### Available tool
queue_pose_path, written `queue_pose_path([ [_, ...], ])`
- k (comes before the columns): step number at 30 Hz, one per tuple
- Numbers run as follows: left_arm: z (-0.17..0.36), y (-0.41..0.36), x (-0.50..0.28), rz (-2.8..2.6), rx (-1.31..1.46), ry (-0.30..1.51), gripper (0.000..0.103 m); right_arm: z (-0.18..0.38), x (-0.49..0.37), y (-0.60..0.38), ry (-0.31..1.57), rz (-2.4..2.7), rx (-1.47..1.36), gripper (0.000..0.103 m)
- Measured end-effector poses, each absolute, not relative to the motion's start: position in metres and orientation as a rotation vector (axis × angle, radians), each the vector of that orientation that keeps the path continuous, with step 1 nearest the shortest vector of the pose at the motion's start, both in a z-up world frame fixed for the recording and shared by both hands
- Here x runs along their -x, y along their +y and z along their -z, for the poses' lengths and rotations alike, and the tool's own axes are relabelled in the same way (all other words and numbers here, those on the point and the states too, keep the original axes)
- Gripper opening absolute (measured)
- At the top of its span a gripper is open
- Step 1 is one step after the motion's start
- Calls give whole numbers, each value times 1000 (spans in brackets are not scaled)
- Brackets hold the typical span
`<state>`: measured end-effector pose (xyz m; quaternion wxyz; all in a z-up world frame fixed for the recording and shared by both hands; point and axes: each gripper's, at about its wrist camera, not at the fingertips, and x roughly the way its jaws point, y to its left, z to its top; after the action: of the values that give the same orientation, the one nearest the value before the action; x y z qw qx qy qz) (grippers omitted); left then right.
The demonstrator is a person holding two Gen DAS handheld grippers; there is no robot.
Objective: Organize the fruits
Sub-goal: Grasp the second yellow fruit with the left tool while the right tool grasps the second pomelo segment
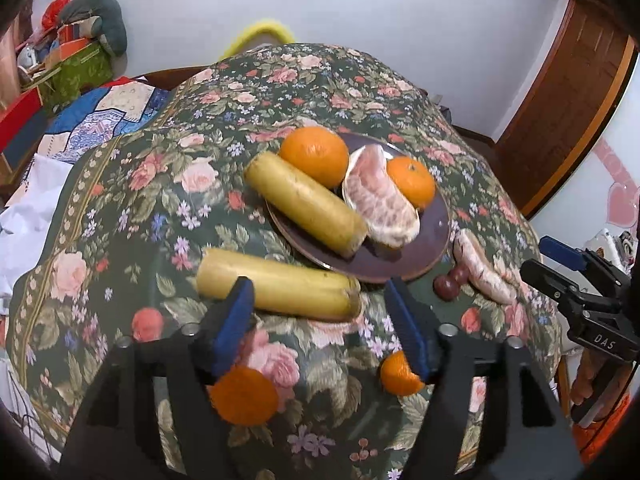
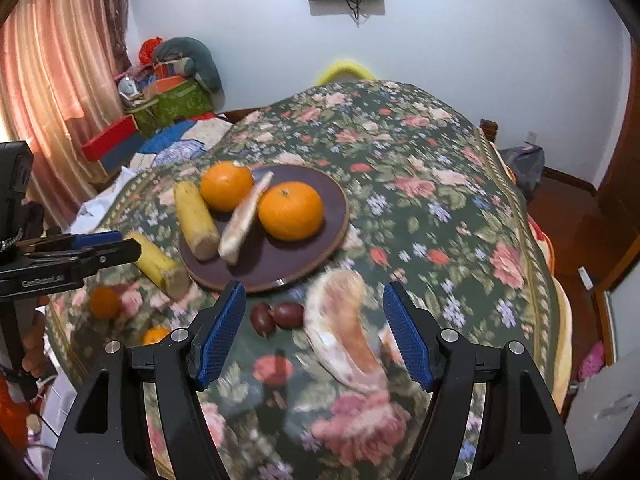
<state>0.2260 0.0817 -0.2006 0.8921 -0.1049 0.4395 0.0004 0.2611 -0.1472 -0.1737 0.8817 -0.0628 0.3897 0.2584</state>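
Note:
A dark round plate (image 1: 400,264) (image 2: 280,260) holds two oranges (image 1: 314,156) (image 2: 291,210), a yellow cane piece (image 1: 306,204) (image 2: 196,220) and a peeled pomelo piece (image 1: 380,196) (image 2: 246,216). A second cane piece (image 1: 280,284) (image 2: 158,260) lies on the cloth just ahead of my open, empty left gripper (image 1: 320,324). Two small oranges (image 1: 244,396) (image 1: 400,374) lie under its fingers. A second pomelo piece (image 2: 344,328) (image 1: 482,268) and two dark red fruits (image 2: 276,316) (image 1: 452,282) lie ahead of my open, empty right gripper (image 2: 314,332).
The table wears a green floral cloth (image 1: 160,208) (image 2: 440,208) that drops off at every edge. Boxes and cushions (image 2: 172,92) are piled at the back left by a pink curtain (image 2: 52,100). A wooden door (image 1: 568,112) stands at the right.

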Motion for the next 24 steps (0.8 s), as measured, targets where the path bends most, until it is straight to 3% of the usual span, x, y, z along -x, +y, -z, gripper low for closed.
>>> queue_pose_path([
  [15, 226, 95, -236, -57, 254, 975, 74, 206, -268, -165, 892, -501, 144, 68],
  [17, 226, 92, -243, -63, 257, 974, 86, 209, -271, -163, 898, -505, 141, 68],
  [20, 226, 84, -251, -80, 225, 967, 96, 214, -273, -161, 906, -511, 141, 68],
  [24, 234, 68, -264, -107, 106, 995, 98, 219, -277, -159, 918, -517, 138, 68],
])
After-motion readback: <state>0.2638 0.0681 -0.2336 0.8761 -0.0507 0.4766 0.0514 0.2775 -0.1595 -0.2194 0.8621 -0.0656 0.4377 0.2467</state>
